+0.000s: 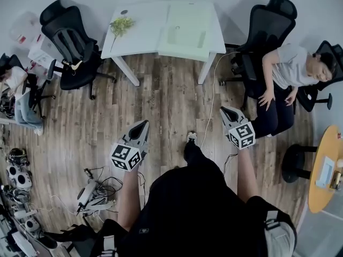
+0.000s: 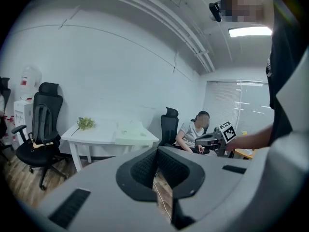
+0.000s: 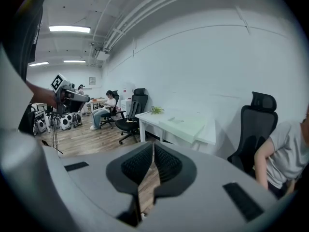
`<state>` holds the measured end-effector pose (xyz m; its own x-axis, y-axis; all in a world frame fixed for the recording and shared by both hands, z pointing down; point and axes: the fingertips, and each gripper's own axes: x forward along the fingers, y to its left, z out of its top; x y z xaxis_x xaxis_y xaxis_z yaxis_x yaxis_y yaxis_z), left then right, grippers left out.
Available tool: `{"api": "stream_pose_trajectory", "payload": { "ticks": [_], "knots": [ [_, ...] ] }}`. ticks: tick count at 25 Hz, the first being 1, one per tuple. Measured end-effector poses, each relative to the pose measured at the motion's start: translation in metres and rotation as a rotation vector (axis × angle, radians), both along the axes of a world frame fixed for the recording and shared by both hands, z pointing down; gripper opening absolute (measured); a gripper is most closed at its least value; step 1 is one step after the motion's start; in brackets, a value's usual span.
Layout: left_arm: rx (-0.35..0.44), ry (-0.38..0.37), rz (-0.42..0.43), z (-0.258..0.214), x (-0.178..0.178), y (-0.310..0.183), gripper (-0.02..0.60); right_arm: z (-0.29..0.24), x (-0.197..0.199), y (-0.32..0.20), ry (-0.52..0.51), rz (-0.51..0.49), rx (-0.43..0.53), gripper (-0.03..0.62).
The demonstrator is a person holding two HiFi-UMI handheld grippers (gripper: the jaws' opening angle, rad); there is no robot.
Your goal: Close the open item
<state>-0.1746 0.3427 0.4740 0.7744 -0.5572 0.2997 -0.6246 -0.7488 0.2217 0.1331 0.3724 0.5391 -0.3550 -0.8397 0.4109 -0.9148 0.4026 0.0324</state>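
The pale green item (image 1: 187, 31) is lying flat on the white table (image 1: 134, 33), taking up the table's right half in the head view. A small green sprig (image 1: 121, 24) is lying toward the table's left end. The pictures are not showing what kind of thing the item is, nor which part of it is standing open.

Both tools are hanging over the wooden floor (image 1: 166, 100), well short of the table. The left gripper (image 1: 143, 123) is pointing toward the table with its jaws pressed together on nothing. The right gripper (image 1: 225, 111) is doing the same, with nothing between its pads.

Judging by this, the task is barely starting: nothing is touching the item, and both the approach and the closing itself are remaining.

One black chair (image 1: 72, 39) is standing left of the table. Right of the table, a seated person (image 1: 292, 66) is resting.

No brand or writing is showing legibly; only the grippers' square markers are standing out.
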Motion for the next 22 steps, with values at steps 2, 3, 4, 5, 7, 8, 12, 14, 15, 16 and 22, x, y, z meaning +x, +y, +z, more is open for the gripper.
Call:
{"api": "stream_pose_trajectory", "payload": {
  "ticks": [2, 3, 4, 5, 7, 8, 12, 14, 15, 16, 22],
  "knots": [
    [-0.009, -0.006, -0.009, 0.002, 0.014, -0.022, 0.006, 0.003, 0.010, -0.022, -0.005, -0.022, -0.015, 0.009],
    [-0.011, -0.010, -0.014, 0.003, 0.022, -0.034, 0.006, 0.005, 0.015, -0.033, -0.004, -0.033, -0.021, 0.009],
    [-0.014, -0.010, -0.022, 0.005, 0.030, -0.047, 0.006, 0.007, 0.023, -0.044, -0.003, -0.041, -0.028, 0.009],
    [-0.019, -0.007, -0.032, 0.006, 0.037, -0.059, 0.006, 0.010, 0.031, -0.056, -0.003, -0.045, -0.036, 0.009],
    [-0.032, -0.003, -0.046, 0.009, 0.052, -0.082, 0.006, 0.017, 0.049, -0.080, -0.012, -0.046, -0.054, 0.009],
    [-0.036, -0.006, -0.050, 0.010, 0.060, -0.092, 0.006, 0.020, 0.058, -0.092, -0.015, -0.048, -0.063, 0.009],
    [-0.038, -0.015, -0.070, 0.012, 0.086, -0.127, 0.006, 0.031, 0.086, -0.134, -0.001, -0.083, -0.088, 0.009],
    [-0.040, -0.014, -0.088, 0.013, 0.094, -0.142, 0.006, 0.038, 0.099, -0.149, 0.017, -0.102, -0.107, 0.009],
    [-0.042, -0.014, -0.095, 0.014, 0.096, -0.150, 0.006, 0.042, 0.105, -0.156, 0.023, -0.104, -0.115, 0.009],
    [-0.044, -0.015, -0.099, 0.016, 0.098, -0.157, 0.005, 0.044, 0.111, -0.162, 0.025, -0.100, -0.120, 0.009],
    [-0.050, -0.010, -0.099, 0.018, 0.112, -0.189, 0.006, 0.044, 0.127, -0.190, 0.025, -0.088, -0.122, 0.009]
  ]
}}
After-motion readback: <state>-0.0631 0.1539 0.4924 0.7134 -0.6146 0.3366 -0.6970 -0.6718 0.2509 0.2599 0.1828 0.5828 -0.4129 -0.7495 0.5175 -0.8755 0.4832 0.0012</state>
